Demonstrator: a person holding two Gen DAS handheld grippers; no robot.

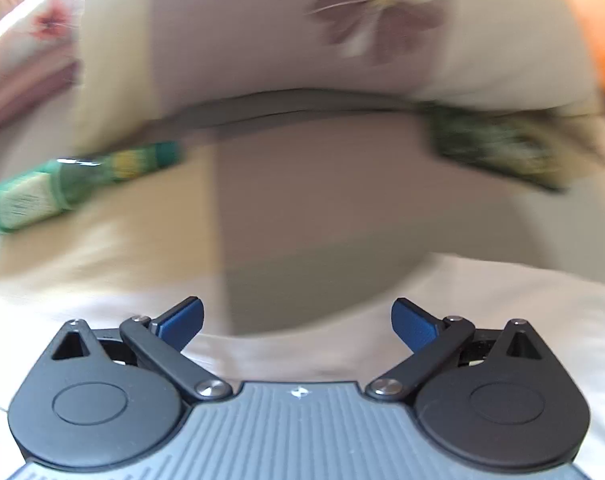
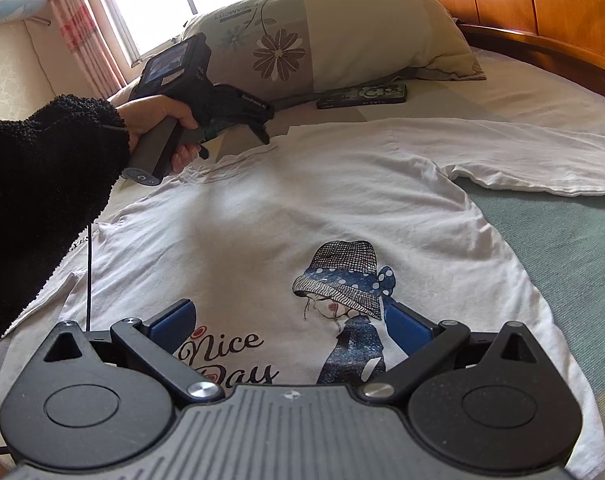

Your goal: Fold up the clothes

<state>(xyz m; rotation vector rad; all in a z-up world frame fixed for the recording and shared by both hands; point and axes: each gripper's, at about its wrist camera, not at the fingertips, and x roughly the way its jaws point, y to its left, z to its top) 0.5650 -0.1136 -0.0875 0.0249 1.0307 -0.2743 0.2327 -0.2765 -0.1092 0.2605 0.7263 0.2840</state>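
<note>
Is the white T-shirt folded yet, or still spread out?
Spread out. The T-shirt lies flat on the bed, print up, one sleeve stretched sideways, no fold visible.

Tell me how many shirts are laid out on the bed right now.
1. A white printed T-shirt lies spread flat on the bed, below the pillow. Anything beyond the frame edges would be hidden.

A fuzzy black sleeve (image 2: 42, 184) and bare-skinned hand (image 2: 158, 114); each hand-held gripper (image 2: 288, 322) is black with blue pads (image 1: 182, 322).
</note>
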